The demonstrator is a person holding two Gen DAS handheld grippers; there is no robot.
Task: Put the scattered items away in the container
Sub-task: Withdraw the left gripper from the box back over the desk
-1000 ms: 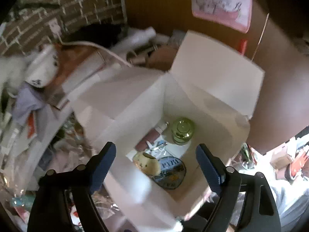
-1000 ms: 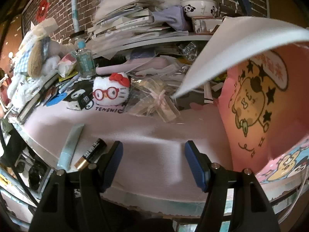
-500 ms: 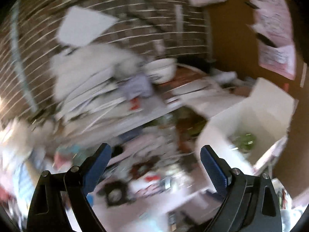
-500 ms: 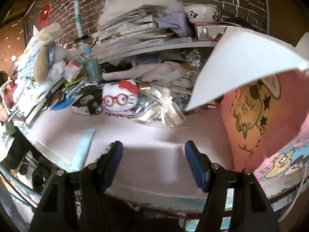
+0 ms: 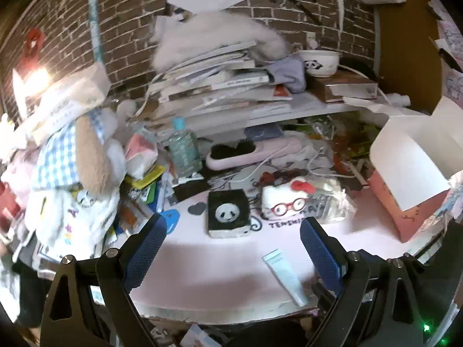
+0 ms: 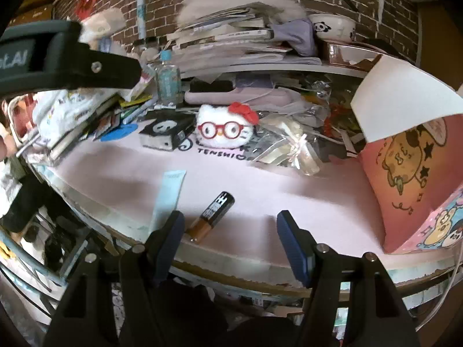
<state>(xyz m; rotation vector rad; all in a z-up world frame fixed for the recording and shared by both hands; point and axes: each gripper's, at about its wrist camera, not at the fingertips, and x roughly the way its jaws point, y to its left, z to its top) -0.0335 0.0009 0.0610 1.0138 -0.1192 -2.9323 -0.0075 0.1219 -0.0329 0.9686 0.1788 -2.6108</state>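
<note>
The pink box [image 6: 411, 173], my container, stands open at the right end of the worktop [image 6: 260, 190], its white flap raised. Left of the box, well apart from it and near the front edge, lie a battery [image 6: 212, 215] and, just beside that, a pale blue tube [image 6: 167, 196]; farther back, also left of the box, sit a white plush with red glasses [image 6: 224, 128] and a black panda block [image 6: 163, 133]. I judge I am between items, picking the next one. My right gripper [image 6: 228, 240] hovers with jaws spread and empty close to the battery; my left gripper [image 5: 231, 248], jaws likewise apart, faces the tube. Next I should lower onto one and close.
</note>
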